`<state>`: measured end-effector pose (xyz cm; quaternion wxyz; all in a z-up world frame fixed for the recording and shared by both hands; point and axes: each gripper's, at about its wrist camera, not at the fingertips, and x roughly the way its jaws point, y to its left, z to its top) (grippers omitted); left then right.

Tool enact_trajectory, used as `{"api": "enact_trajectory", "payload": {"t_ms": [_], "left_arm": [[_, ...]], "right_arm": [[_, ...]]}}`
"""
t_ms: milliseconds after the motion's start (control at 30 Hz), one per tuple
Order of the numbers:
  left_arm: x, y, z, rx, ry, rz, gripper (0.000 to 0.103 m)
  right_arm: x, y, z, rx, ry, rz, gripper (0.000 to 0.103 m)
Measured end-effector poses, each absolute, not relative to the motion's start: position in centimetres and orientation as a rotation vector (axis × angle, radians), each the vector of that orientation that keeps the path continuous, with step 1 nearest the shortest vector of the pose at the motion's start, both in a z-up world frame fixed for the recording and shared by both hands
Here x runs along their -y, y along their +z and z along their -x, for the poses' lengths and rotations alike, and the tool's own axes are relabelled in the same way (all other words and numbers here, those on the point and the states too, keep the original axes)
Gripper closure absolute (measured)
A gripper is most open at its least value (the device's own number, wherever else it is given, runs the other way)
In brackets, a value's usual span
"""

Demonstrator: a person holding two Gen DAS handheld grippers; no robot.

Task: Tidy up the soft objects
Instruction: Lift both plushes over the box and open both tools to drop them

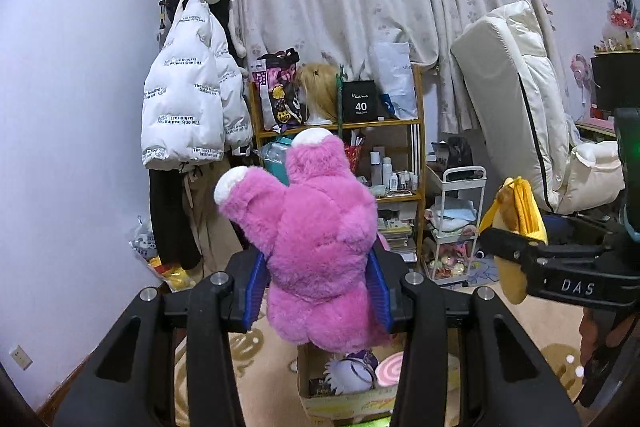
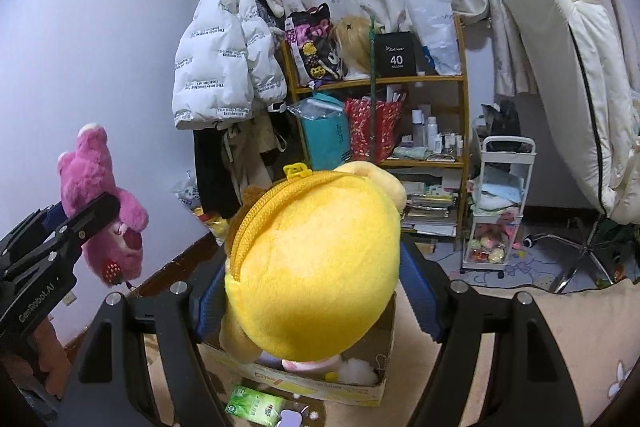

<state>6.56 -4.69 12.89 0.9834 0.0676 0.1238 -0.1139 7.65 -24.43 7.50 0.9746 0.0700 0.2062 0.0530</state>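
Fingers [image 1: 256,291] of the left gripper [image 1: 316,291] pinch the pink plush [image 1: 316,247] at centre frame. Right gripper [image 2: 320,291] clamps the yellow plush [image 2: 316,267], both held above the box [image 2: 320,387] below, likely for sorting.

Even, dim indoor lighting with a cool violet cast on the plain painted wall [image 1: 72,107]. Shadows soft. Strong fisheye bending and black vignette at frame corners. Focus acceptable throughout.
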Motion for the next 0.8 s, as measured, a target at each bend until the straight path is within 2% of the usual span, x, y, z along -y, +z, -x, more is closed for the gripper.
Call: {"api": "enact_trajectory", "payload": {"t_ms": [467,800], "left_arm": [[4.7,5.3,-13.0,-0.445,-0.24,-0.088,0.06],[5.1,0.2,-15.9,-0.587,-0.217,-0.089,0.059]], "right_arm": [[25.4,0.7,-11.3,-0.448,0.093,-0.152,0.023],[24.3,-3.9,-13.5,-0.569,0.095,-0.085,0.023]]}}
